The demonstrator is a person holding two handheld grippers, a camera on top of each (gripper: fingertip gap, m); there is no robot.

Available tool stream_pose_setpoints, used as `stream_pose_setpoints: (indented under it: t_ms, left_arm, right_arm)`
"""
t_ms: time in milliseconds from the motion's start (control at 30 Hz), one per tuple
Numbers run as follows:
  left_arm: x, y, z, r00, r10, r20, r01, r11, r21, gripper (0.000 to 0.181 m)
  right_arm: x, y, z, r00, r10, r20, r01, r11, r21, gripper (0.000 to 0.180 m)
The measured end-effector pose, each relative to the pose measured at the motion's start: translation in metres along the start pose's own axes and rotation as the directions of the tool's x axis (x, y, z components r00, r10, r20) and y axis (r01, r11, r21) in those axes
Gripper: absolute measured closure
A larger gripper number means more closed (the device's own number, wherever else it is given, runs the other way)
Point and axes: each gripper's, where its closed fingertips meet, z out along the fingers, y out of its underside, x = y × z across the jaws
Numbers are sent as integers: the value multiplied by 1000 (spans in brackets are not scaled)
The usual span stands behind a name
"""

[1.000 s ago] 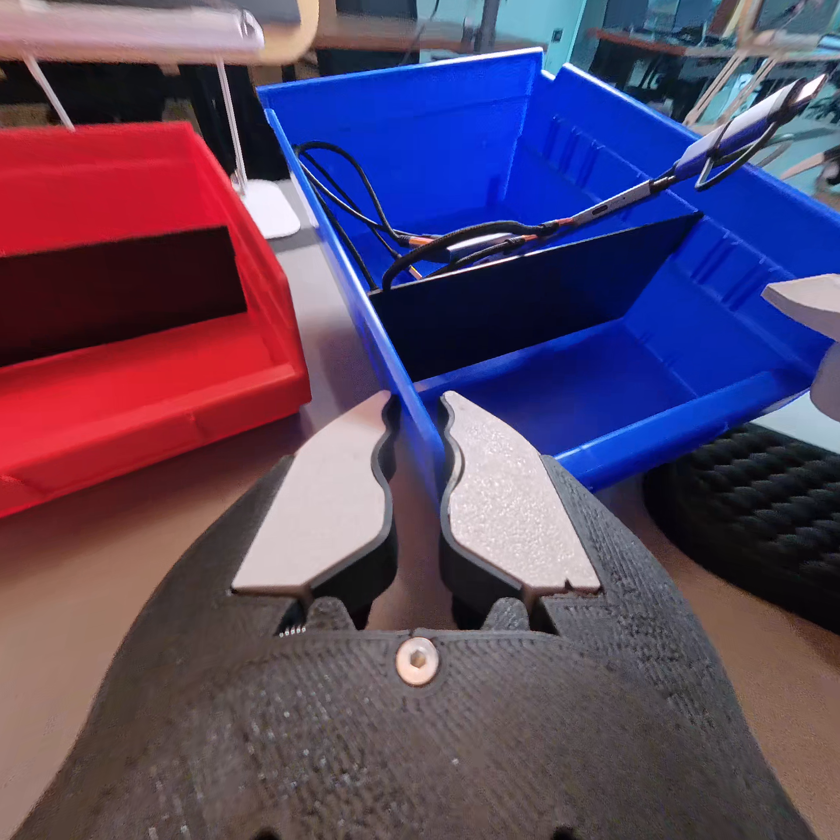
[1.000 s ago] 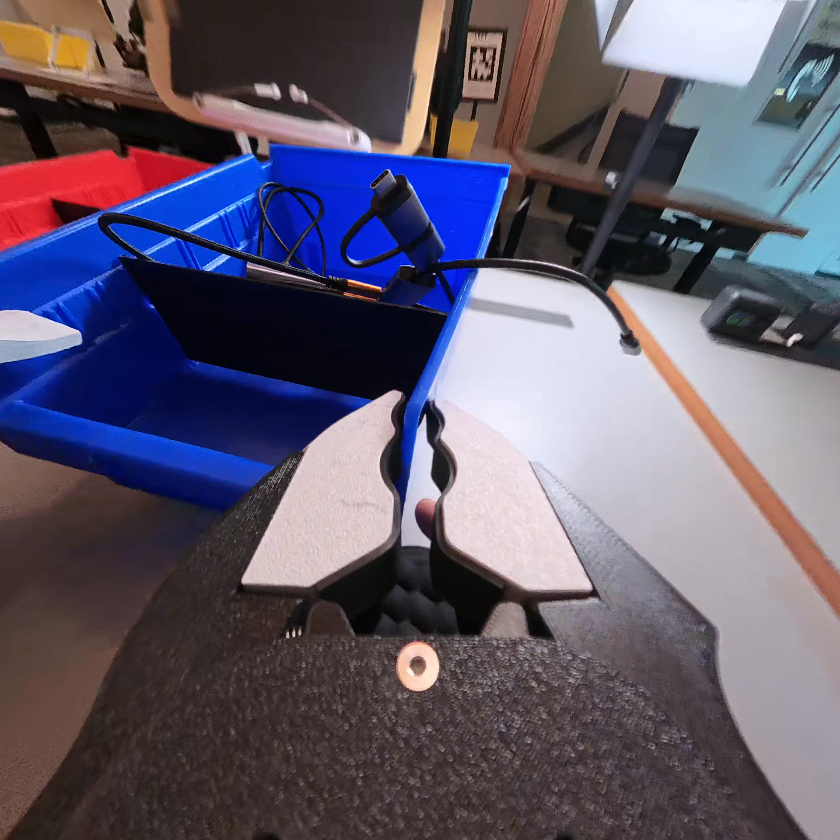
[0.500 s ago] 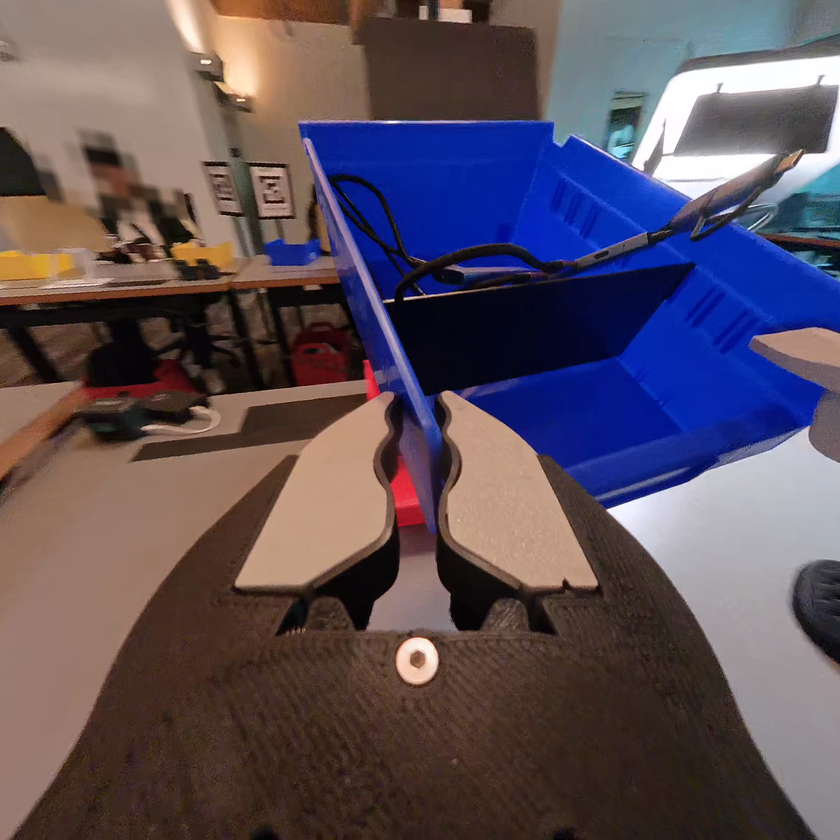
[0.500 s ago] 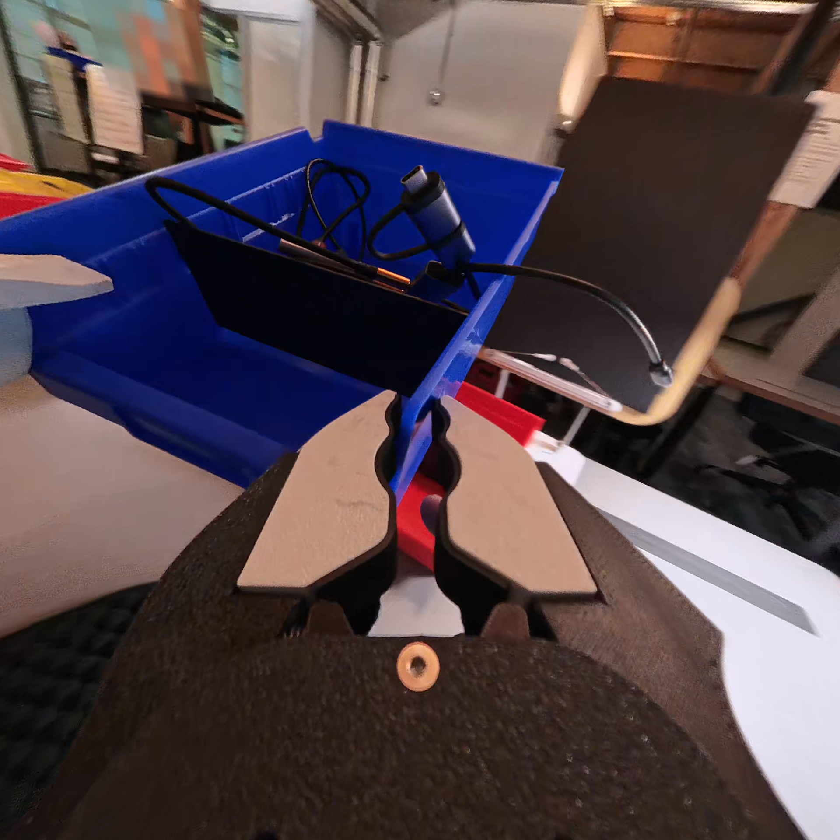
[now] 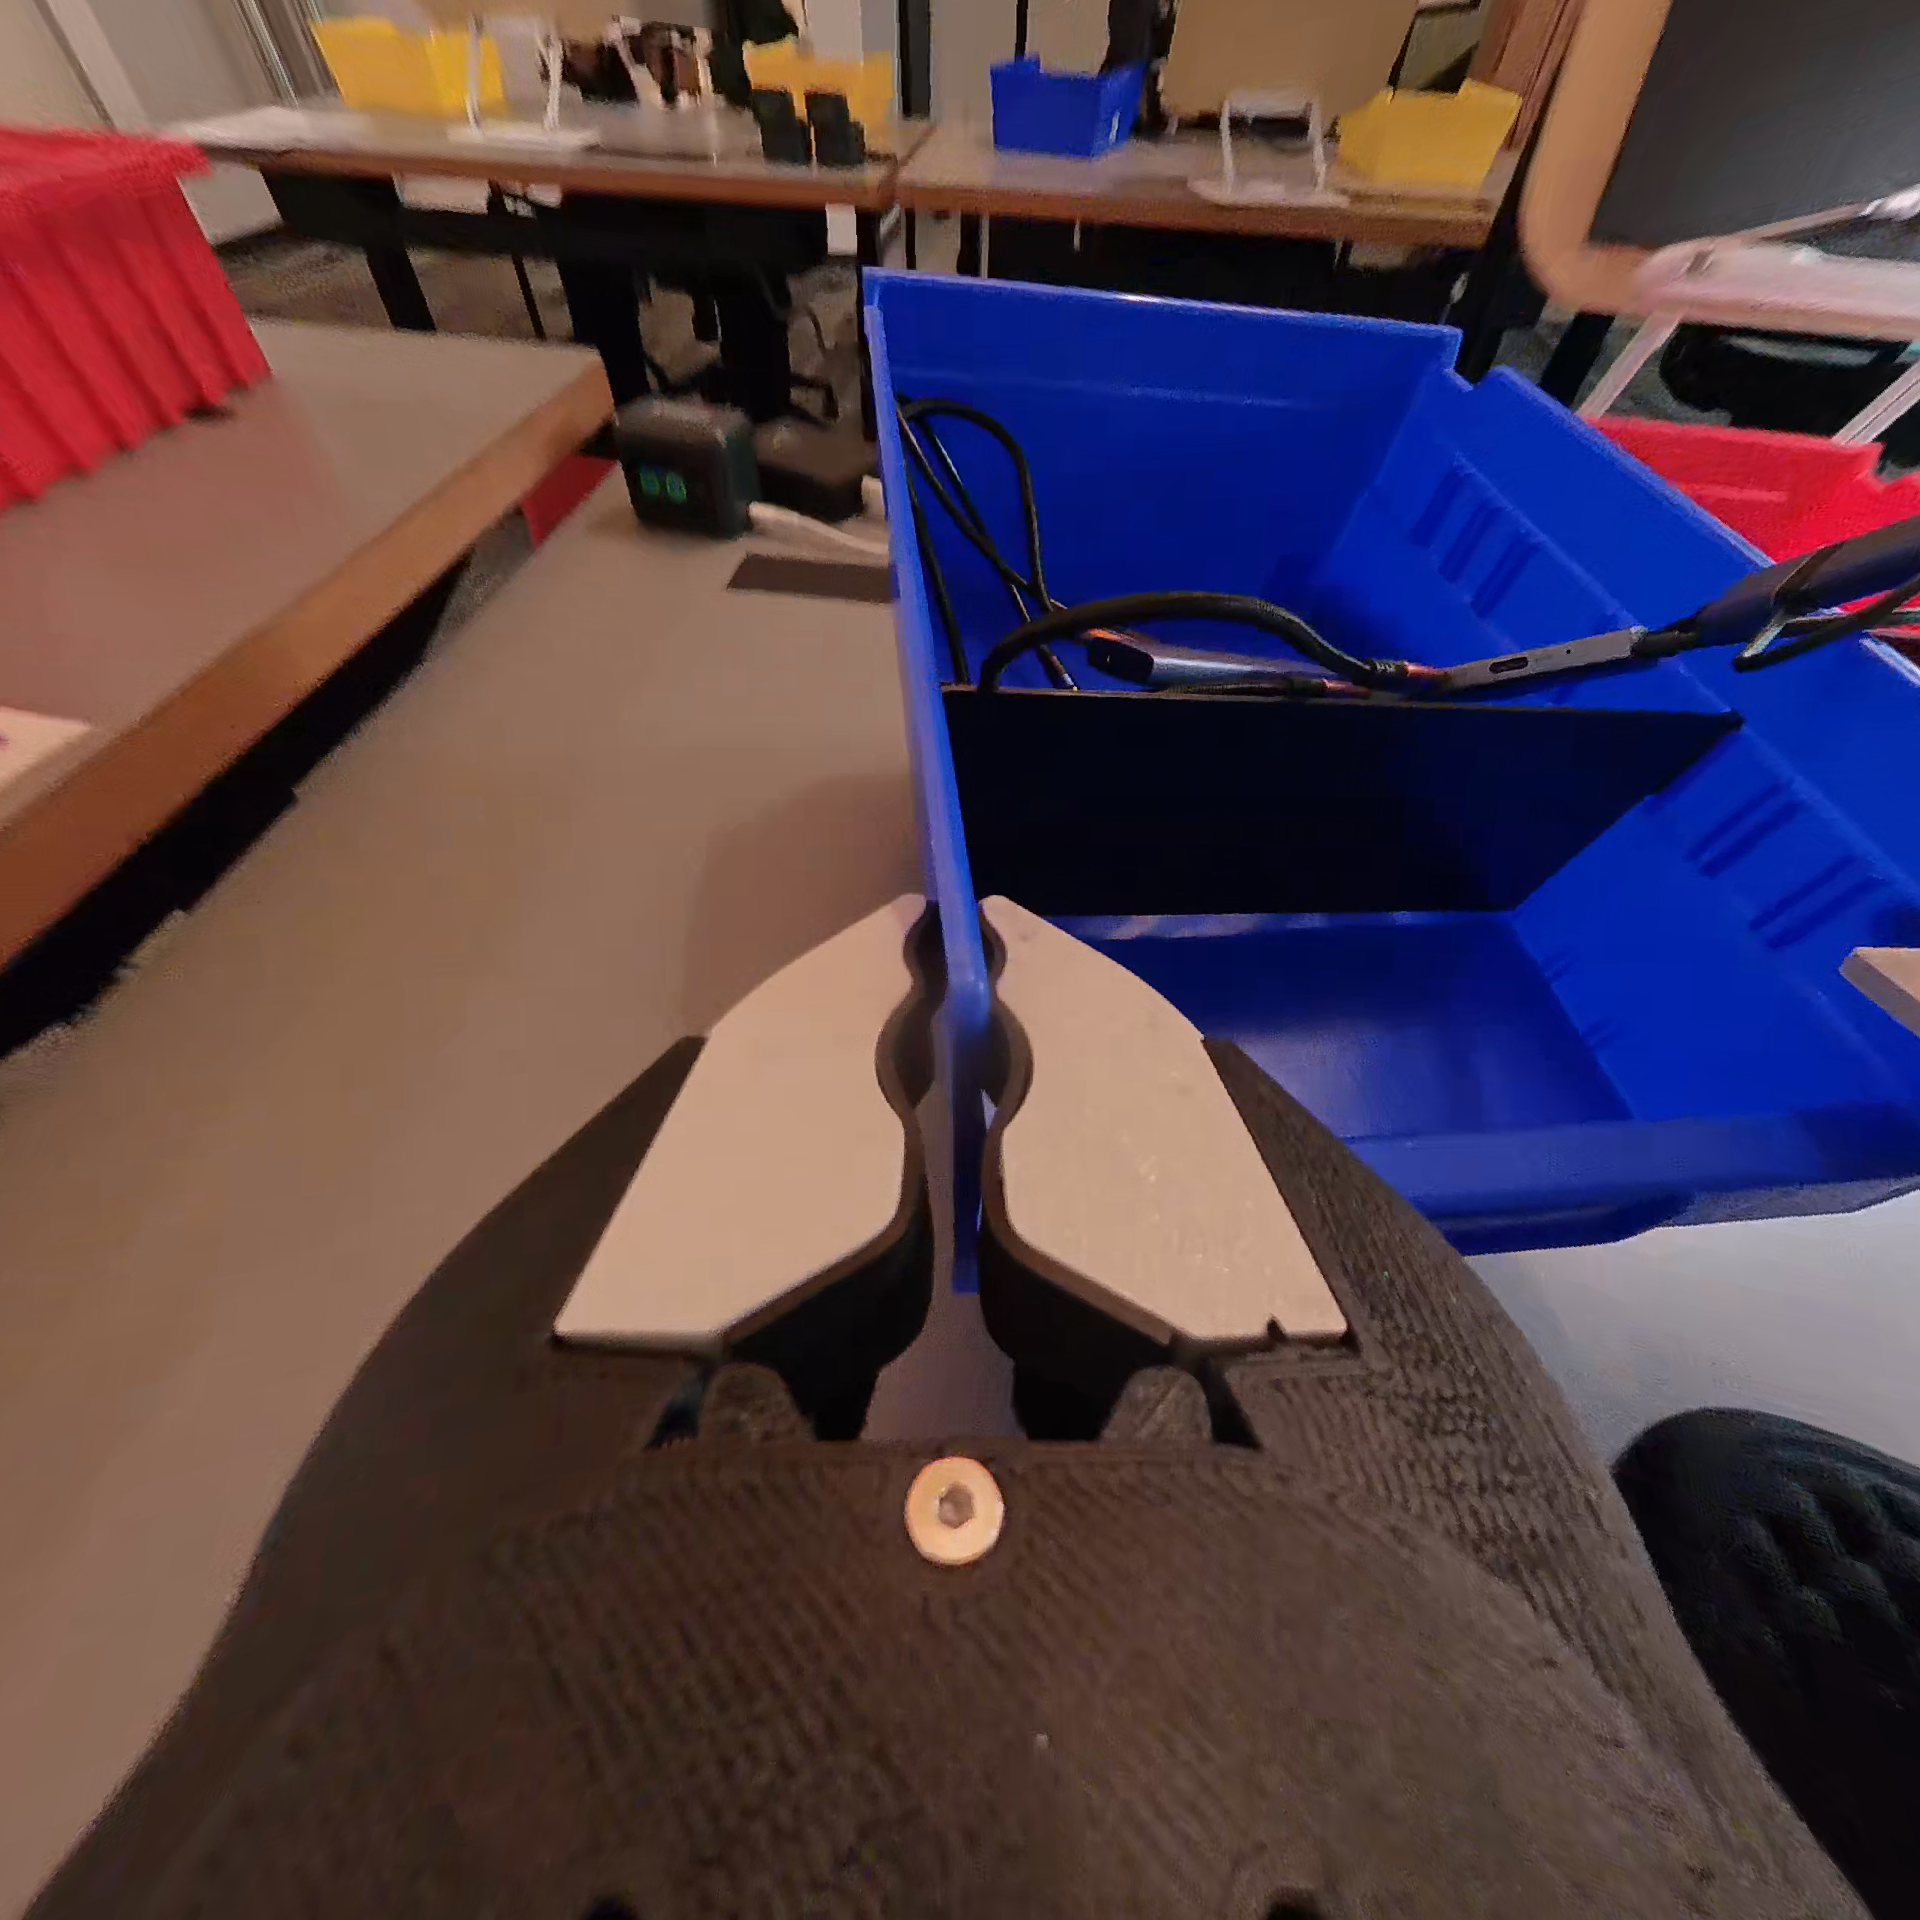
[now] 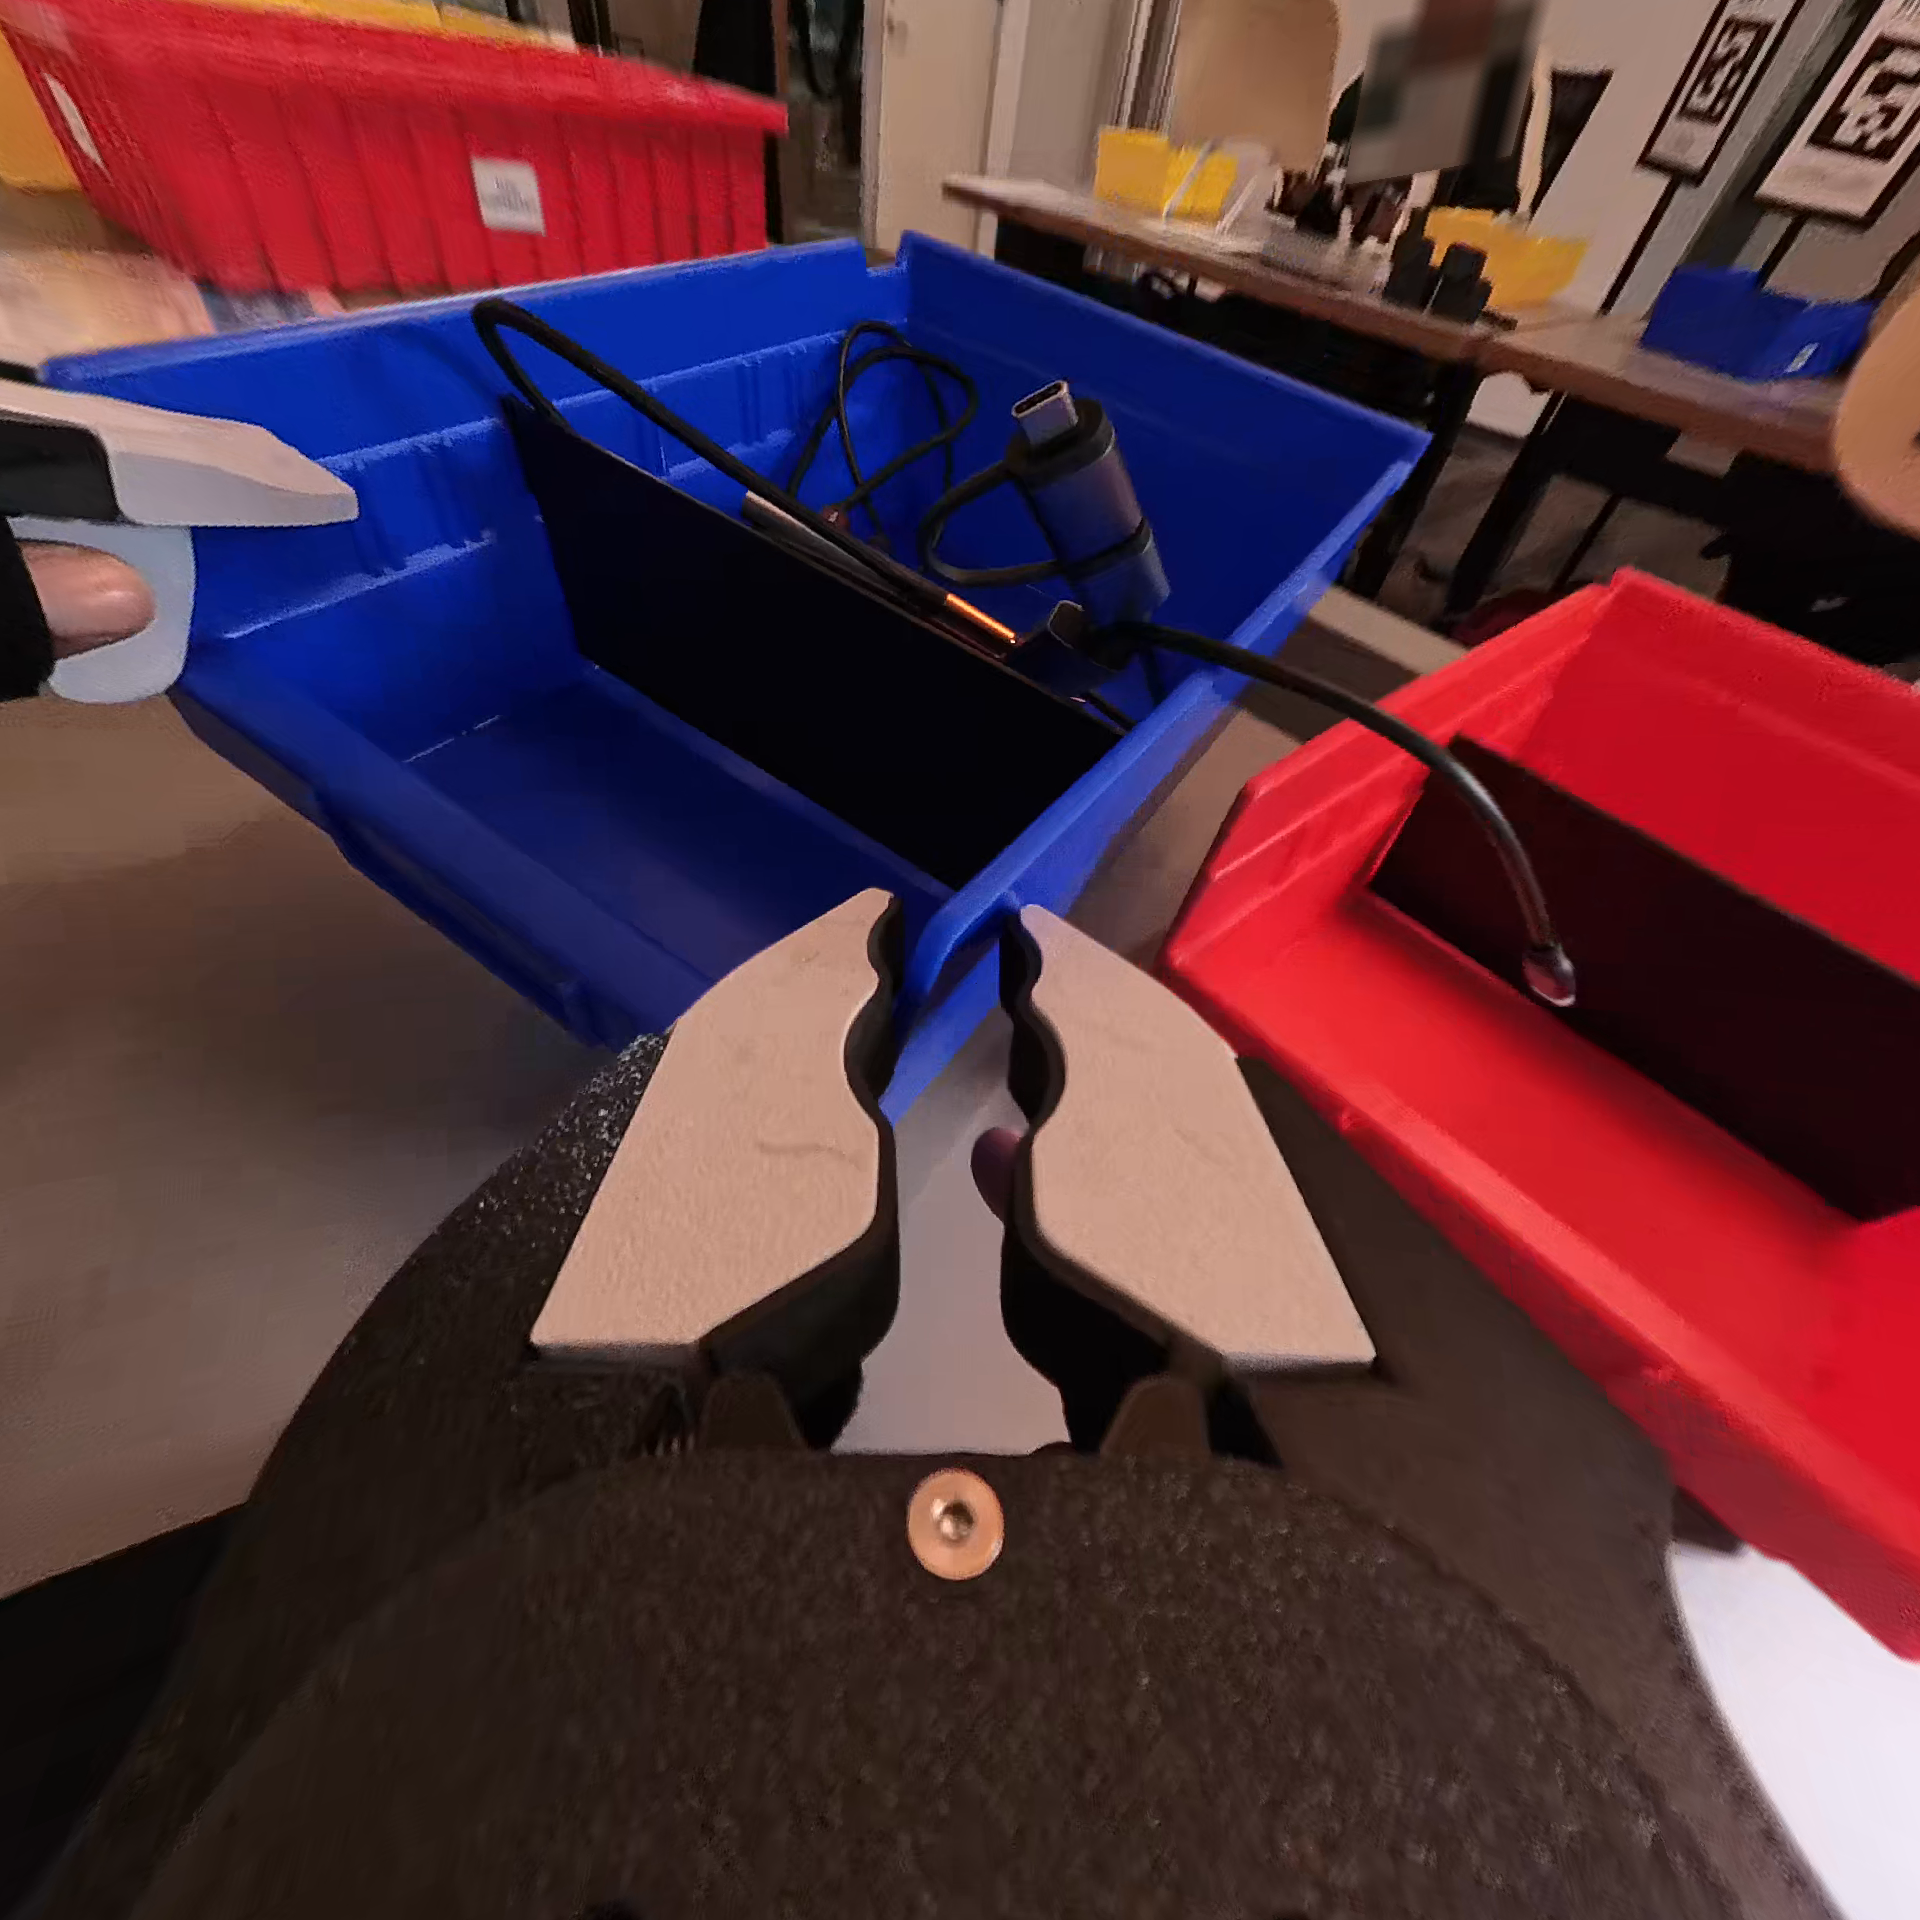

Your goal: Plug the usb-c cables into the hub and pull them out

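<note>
Gripping blue bin (image 5: 1195, 436) walls: left tongs (image 5: 954, 920), right tongs (image 6: 948, 920) | grey table (image 5: 436, 935) | cluttered workroom

1 blue bin (image 6: 436, 790), 1 red bin (image 6: 1558, 1174), 2 grippers, 1 black divider (image 5: 1299, 790) per bin, several tangled cables (image 6: 894, 488).

white label (image 6: 508, 194) on a red crate (image 6: 343, 166), framed square-pattern signs (image 6: 1865, 114) on the wall, writing too blurred to read
</note>
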Motion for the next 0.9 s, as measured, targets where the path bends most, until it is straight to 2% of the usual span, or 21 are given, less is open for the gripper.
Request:
stream_pose_setpoints:
  t_ms: [133,200,267,300,400,467,567,633,700,767,833,900]
  left_arm:
    - [0,36,30,999,-40,-11,40,998,-54,176]
    - [6,42,36,996,-69,-58,67,997,-30,175]
    - [9,38,35,990,-71,-118,68,997,-30,162]
    - [1,31,31,994,-50,-94,49,999,-10,147]
    - [-11,1,4,987,155,-30,-152,985,79,141]
    - [9,-13,-12,941,324,-94,-314,943,107,141]
    - [63,-1,-18,802,503,-323,-507,858,78,138]
    - [97,21,-12,664,579,-473,-631,773,60,133]
    - [120,51,-3,515,624,-588,-755,655,34,129]
    - [125,79,11,392,649,-653,-863,504,-17,121]
    - [125,96,26,297,670,-680,-927,374,-36,122]
    - [131,113,27,231,607,-760,-947,320,-32,135]
  right_arm:
    - [4,38,17,999,20,31,-18,996,-88,160]
    - [6,39,11,998,8,57,-4,997,-77,159]
    - [0,34,-9,987,27,156,-14,996,-87,155]
    - [1,28,-24,982,24,187,-11,997,-70,152]
    - [33,14,-61,976,-82,199,89,996,-26,150]
    - [70,18,-67,962,-226,155,240,968,-78,150]
    - [108,44,-53,889,-405,216,449,863,-232,139]
    - [121,64,-38,834,-470,290,547,777,-312,133]
    - [125,82,-21,785,-507,357,617,697,-366,128]
    - [128,96,-4,763,-518,387,646,645,-409,129]
    - [132,111,7,739,-526,421,674,584,-453,138]
    - [138,119,10,736,-539,410,677,561,-477,147]
